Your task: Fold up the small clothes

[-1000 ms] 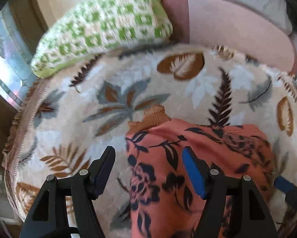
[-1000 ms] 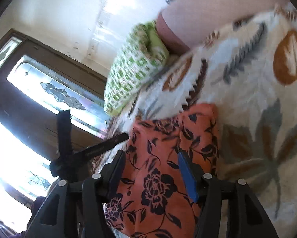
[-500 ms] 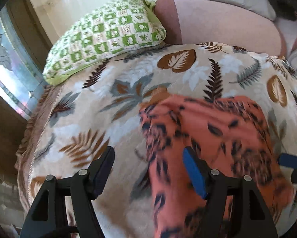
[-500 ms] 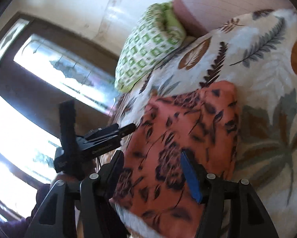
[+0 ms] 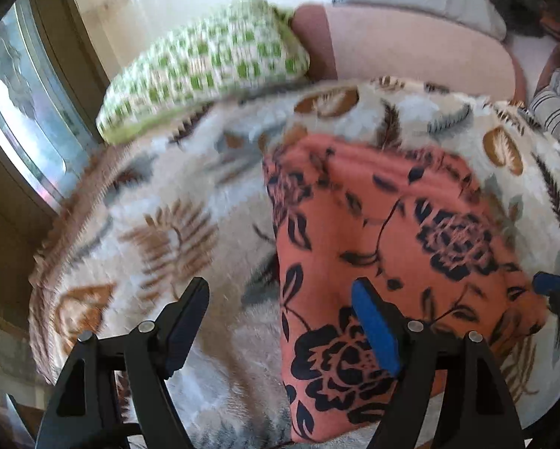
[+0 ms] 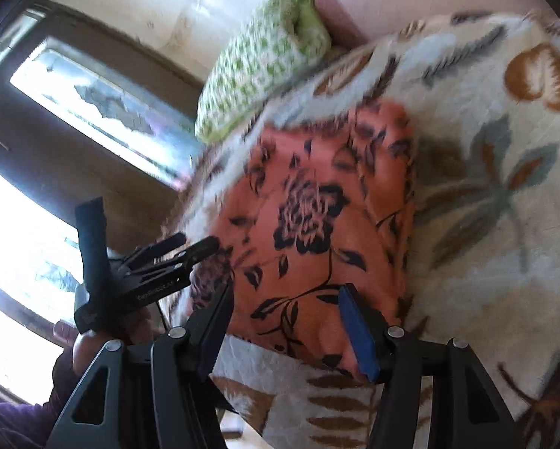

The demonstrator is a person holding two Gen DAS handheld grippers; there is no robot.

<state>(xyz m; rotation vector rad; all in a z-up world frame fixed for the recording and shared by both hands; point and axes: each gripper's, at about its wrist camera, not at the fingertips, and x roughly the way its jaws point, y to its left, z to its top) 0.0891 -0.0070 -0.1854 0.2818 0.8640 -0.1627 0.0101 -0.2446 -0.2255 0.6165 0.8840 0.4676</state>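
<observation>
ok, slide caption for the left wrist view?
Open left gripper above a folded orange floral garment on a leaf-print blanket.

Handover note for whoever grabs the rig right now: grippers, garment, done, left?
Left gripper: jaws opening, nothing pinched.
Right gripper: open, empty, hovering over the garment's near edge.
Orange floral garment: lies as a compact rectangle on the leaf-print blanket, in front of the green checked pillow.
Done: looks folded.
Left: probably check the edges, perhaps one more fold.

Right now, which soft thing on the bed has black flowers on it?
The orange cloth, lying flat on the leafy blanket. The pillow has green checks instead.
</observation>
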